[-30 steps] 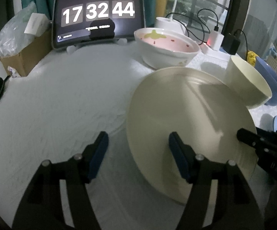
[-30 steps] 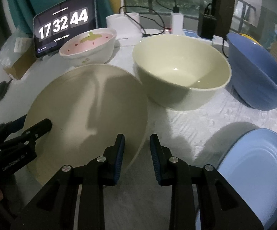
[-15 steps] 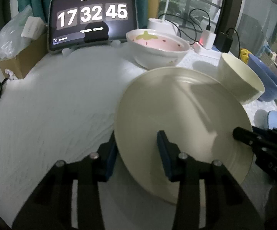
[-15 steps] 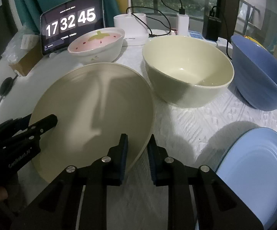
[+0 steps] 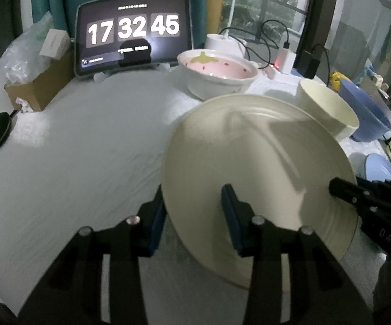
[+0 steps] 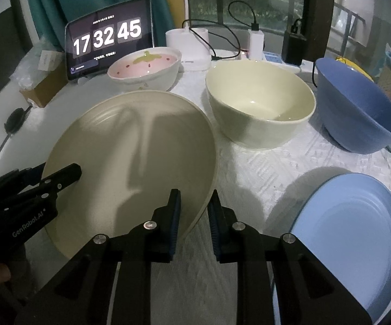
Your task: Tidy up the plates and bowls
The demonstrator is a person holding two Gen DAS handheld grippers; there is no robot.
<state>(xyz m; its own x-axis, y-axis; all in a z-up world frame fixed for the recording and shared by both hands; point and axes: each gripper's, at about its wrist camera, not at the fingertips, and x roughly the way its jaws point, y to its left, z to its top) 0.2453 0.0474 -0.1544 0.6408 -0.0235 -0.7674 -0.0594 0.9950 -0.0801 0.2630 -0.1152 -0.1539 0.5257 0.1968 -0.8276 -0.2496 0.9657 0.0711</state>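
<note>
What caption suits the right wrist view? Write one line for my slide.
Both tools straddle opposite rims of the cream plate, beside the cream bowl, blue bowl and blue plate.

Tablet (image 5: pixel 133 32) screen: large white digits read 17 32 45; the small lines above and below them I could not read. My left gripper (image 6: pixel 22 203): "GenRobot.AI" printed in white. My right gripper (image 5: pixel 379 216): letters "DAS" showed.

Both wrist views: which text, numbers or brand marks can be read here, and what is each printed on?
"17 32 45": tablet clock screen.
"GenRobot.AI": body of the left gripper, right wrist view.
"DAS": partial mark on the right gripper body, left wrist view.
Small lines on the tablet and the white box label: too blurred.
</note>
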